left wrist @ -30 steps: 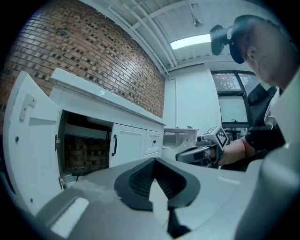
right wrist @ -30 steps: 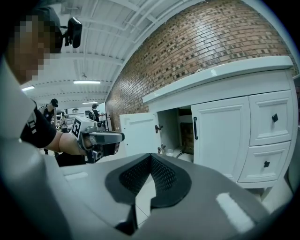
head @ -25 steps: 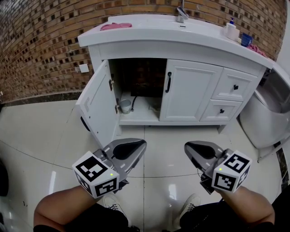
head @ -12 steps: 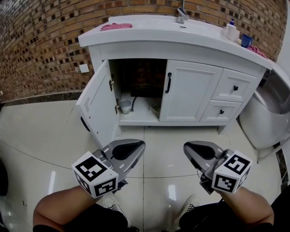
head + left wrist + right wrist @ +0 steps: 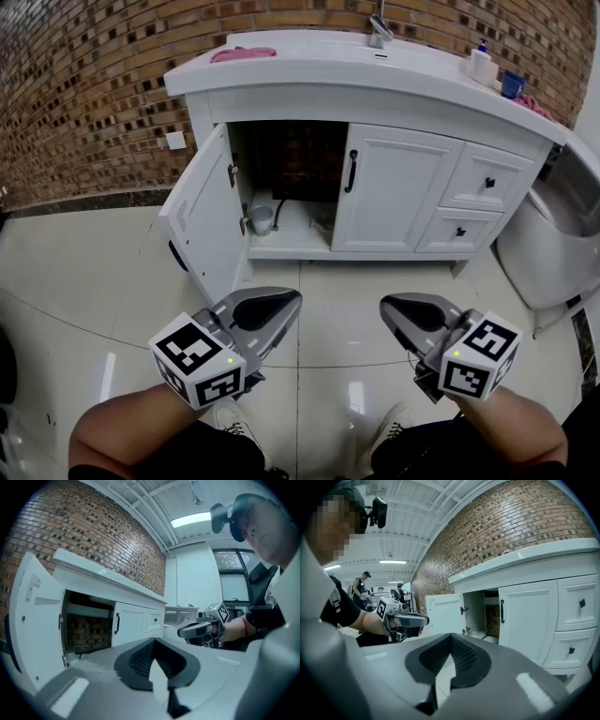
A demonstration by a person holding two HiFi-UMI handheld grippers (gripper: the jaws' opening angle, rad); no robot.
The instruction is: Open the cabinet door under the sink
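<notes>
Far ahead of the left tongs (image 5: pixel 292 300), the tap (image 5: pixel 378 30) is running off the top edge; a small pot (image 5: pixel 262 219) is showing too little detail to identify.

White panelled cabinet door (image 5: pixel 199 225), the left-hand one under the sink (image 5: pixel 377 52). Swung wide open toward the left, upright, hung on two metal hinges (image 5: pixel 232 174) along its right edge. Inner face turned to the dark cupboard opening (image 5: pixel 295 164); dark handle (image 5: pixel 176 255) just showing at the low free edge.
</notes>
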